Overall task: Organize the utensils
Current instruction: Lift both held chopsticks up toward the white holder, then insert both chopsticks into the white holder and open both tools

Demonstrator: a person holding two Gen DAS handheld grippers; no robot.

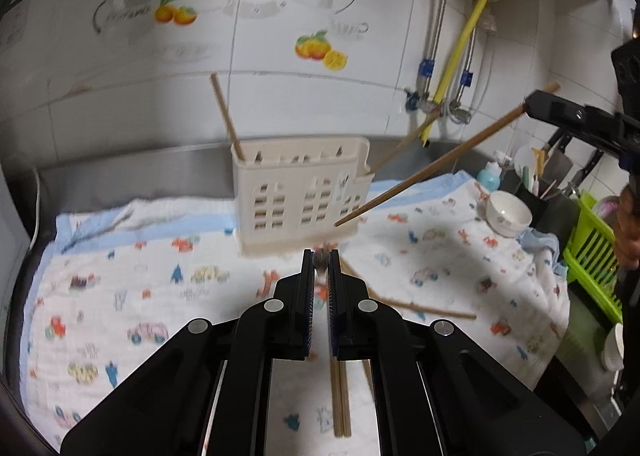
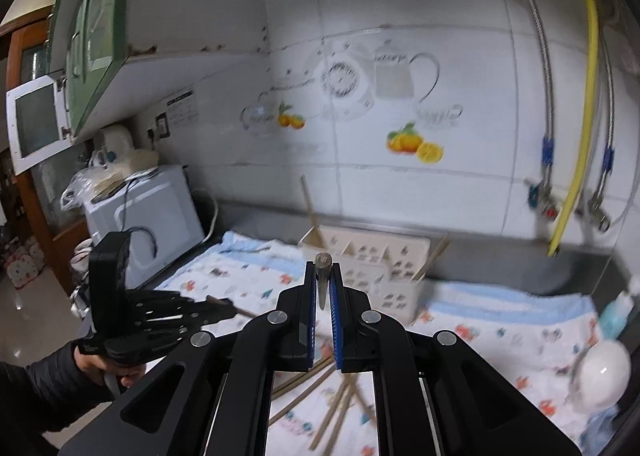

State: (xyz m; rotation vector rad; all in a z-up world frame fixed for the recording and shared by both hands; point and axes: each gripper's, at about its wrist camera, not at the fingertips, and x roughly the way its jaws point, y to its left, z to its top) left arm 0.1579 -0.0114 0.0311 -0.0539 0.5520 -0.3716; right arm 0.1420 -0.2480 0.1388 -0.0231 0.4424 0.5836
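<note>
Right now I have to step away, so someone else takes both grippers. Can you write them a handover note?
Left gripper: shut on a chopstick seen end-on between its fingers.
Right gripper: shut on a chopstick, held in the air, its low end in front of the holder.
Cream utensil holder stands on the printed cloth by the wall.
Done: two chopsticks lean in the holder, one at each end.
Left: drop in both held chopsticks, then the loose chopsticks lying on the cloth.
</note>
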